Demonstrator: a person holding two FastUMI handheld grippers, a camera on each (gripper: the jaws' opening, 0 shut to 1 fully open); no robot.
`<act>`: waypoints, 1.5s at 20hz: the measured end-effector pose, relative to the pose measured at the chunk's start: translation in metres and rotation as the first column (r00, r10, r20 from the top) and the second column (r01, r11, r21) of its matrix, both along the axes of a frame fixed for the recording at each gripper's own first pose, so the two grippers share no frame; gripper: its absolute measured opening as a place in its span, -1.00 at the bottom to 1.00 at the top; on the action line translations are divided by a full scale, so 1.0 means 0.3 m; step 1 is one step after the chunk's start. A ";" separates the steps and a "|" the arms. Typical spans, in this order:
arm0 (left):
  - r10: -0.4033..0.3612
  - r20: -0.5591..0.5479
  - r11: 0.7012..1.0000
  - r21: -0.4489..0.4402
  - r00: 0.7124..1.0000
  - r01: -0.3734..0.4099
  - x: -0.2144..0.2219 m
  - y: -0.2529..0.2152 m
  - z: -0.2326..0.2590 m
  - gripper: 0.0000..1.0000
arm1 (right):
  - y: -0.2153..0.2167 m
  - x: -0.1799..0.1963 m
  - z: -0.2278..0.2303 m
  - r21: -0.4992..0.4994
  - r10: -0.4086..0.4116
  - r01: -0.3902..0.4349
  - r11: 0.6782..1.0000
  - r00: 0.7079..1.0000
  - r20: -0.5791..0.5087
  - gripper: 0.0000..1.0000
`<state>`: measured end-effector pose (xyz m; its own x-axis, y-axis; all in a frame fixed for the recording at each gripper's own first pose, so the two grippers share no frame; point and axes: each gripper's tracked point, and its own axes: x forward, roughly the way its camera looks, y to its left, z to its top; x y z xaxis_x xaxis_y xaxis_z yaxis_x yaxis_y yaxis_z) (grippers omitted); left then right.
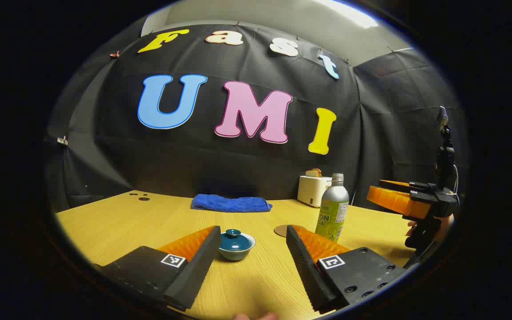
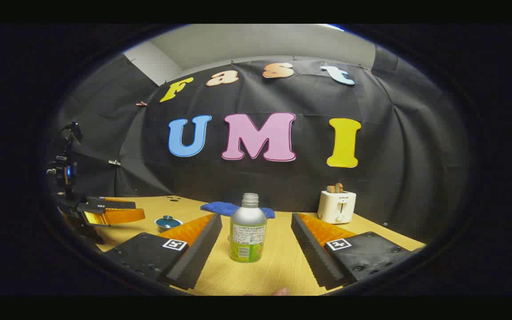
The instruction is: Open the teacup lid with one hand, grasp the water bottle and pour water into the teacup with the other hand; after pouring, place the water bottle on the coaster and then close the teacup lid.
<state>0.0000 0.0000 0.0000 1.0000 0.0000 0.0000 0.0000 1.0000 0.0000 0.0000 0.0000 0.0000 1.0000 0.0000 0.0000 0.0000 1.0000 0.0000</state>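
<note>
Above: both grippers spread wide over the wooden table — nothing gripped.
Left gripper faces the lidded teacup; right gripper frames the upright water bottle — coaster between them.

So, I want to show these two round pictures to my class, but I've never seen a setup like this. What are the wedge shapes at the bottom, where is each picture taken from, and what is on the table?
A person holds a two-finger gripper in each hand, and a camera rides on each one. The wedges are that gripper's own fingers.

In the left gripper view, the left gripper is open, facing a lidded teacup. Farther off is the right gripper.

In the right gripper view, the right gripper is open around a water bottle without touching it.

On the wooden table are also a round coaster, a blue cloth and a toaster. Nothing is held.
</note>
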 end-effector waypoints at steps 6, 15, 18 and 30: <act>0.007 -0.013 1.000 0.016 1.000 -0.006 0.035 0.008 -0.016 0.85 | -0.017 -0.004 -0.001 -0.001 -0.011 0.011 1.000 1.000 -0.001 0.94; 0.025 -0.074 0.999 0.023 0.997 -0.024 0.180 0.076 -0.051 0.81 | -0.032 -0.015 -0.003 -0.004 -0.018 0.018 1.000 1.000 0.000 0.95; 0.035 -0.115 0.999 0.007 0.993 -0.034 0.215 0.106 -0.095 0.80 | -0.039 -0.011 -0.006 -0.003 -0.020 0.020 1.000 1.000 -0.001 0.94; 0.031 -0.208 0.996 0.084 0.978 -0.014 0.313 0.113 -0.149 0.34 | -0.037 -0.011 -0.019 0.011 -0.015 0.015 1.000 1.000 -0.013 0.95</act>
<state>0.0940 0.0338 -0.0448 0.9775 0.0309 -0.2084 -0.0135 0.9963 0.0844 -0.0034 -0.0111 -0.0058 0.9998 -0.0147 -0.0126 0.0149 0.9998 0.0111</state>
